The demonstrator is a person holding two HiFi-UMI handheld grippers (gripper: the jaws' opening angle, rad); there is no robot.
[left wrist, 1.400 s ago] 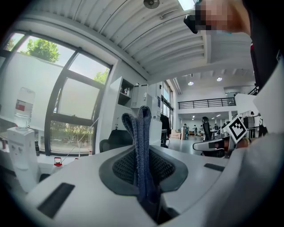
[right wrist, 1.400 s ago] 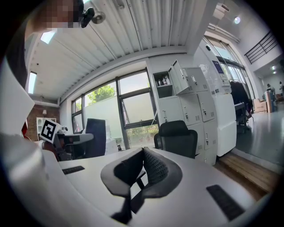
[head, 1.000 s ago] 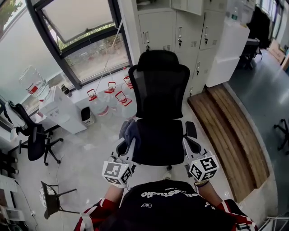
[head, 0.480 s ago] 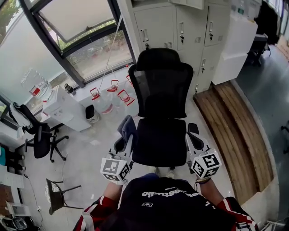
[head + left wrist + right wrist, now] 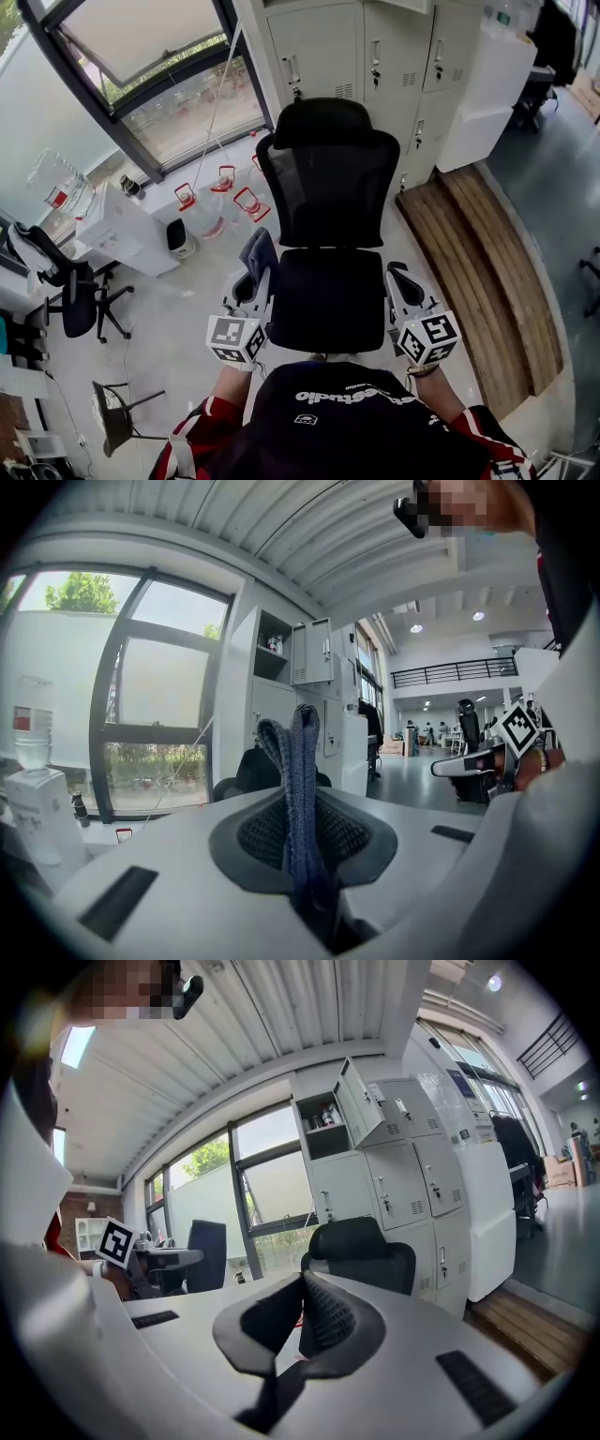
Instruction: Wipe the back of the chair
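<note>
A black office chair stands in front of me, its mesh back (image 5: 328,183) upright behind the seat (image 5: 328,300). My left gripper (image 5: 251,279) hovers by the seat's left edge, shut on a blue-grey cloth (image 5: 260,253) that sticks up out of the jaws. In the left gripper view the folded cloth (image 5: 295,780) rises between the pads and the chair (image 5: 246,771) shows dark behind it. My right gripper (image 5: 397,277) is beside the seat's right edge, shut with nothing held. In the right gripper view the chair's headrest and back (image 5: 361,1246) stand beyond the closed right gripper (image 5: 302,1286).
Grey lockers (image 5: 375,47) stand right behind the chair. Several water bottles (image 5: 220,202) and a white dispenser (image 5: 122,230) sit at the left under the window. A wooden platform (image 5: 478,272) runs along the right. Another office chair (image 5: 66,295) and a small stool (image 5: 112,412) are at far left.
Both grippers have edged forward along the seat's sides, the left one carrying the cloth. The chair sits slightly closer and more central in the head view.
</note>
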